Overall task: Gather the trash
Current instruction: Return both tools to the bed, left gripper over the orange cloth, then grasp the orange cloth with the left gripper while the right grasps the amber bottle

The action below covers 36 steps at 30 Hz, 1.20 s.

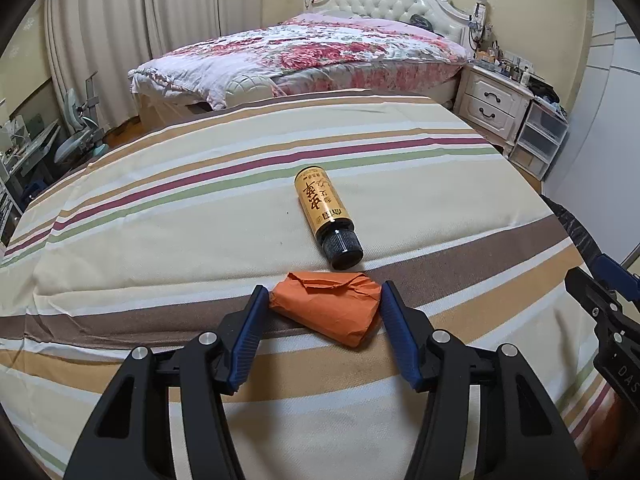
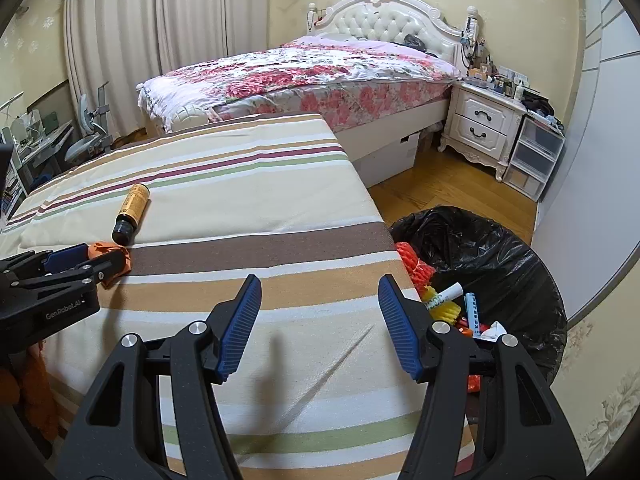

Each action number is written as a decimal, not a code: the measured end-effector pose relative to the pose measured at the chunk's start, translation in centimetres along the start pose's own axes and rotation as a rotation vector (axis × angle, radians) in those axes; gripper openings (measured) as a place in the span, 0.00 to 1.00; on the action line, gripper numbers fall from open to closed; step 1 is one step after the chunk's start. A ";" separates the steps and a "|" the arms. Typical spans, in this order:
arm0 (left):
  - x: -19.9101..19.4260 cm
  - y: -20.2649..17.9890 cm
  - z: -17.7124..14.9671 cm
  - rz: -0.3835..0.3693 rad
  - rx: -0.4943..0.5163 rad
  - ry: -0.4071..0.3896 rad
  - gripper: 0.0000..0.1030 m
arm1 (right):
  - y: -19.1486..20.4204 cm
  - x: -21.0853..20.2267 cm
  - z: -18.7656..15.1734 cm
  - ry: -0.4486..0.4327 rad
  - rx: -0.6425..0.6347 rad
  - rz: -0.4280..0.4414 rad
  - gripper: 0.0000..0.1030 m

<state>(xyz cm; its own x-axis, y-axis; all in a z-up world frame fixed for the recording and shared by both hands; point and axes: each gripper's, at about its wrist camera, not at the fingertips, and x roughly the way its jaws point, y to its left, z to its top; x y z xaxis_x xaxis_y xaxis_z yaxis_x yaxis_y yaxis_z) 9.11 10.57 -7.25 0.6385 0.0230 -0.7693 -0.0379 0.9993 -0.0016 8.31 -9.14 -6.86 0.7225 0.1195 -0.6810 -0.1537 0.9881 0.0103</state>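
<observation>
A crumpled orange paper wad (image 1: 326, 312) lies on the striped bed cover (image 1: 160, 240), close to the near edge. My left gripper (image 1: 324, 292) has its blue pads touching the wad on both sides, shut on it. Just beyond the wad a yellow-labelled bottle (image 1: 326, 216) with a black cap lies on its side. In the right wrist view the same bottle (image 2: 132, 212), the wad (image 2: 122, 258) and the left gripper (image 2: 102, 258) appear at far left. My right gripper (image 2: 320, 284) hangs open over the cover with nothing between its fingers. It also shows at the right edge of the left wrist view (image 1: 592, 270).
A bin lined with a black bag (image 2: 500, 240) stands on the wooden floor right of the striped bed and holds several pieces of trash (image 2: 452, 304). Behind are a flowered bed (image 2: 300, 72), a white nightstand (image 2: 480, 120) and plastic drawers (image 2: 536, 156).
</observation>
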 end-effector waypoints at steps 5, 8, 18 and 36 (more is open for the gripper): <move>-0.7 1.1 -0.6 0.005 -0.015 -0.006 0.55 | 0.3 0.1 0.1 0.001 -0.009 0.007 0.58; -1.2 2.0 -0.7 0.018 -0.021 -0.017 0.55 | 0.8 0.1 0.1 0.002 -0.022 0.014 0.58; -1.1 7.1 -0.1 0.104 -0.079 -0.033 0.55 | 4.5 0.7 0.9 0.005 -0.086 0.073 0.58; -1.2 14.4 0.1 0.183 -0.170 -0.046 0.55 | 13.9 4.0 5.2 0.019 -0.171 0.202 0.58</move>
<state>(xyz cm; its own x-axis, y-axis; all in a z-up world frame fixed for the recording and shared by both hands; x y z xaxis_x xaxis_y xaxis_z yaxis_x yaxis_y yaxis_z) 7.89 24.90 -6.27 0.6429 0.2087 -0.7370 -0.2830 0.9588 0.0246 12.58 5.62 -5.61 0.6527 0.3095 -0.6915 -0.4067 0.9132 0.0249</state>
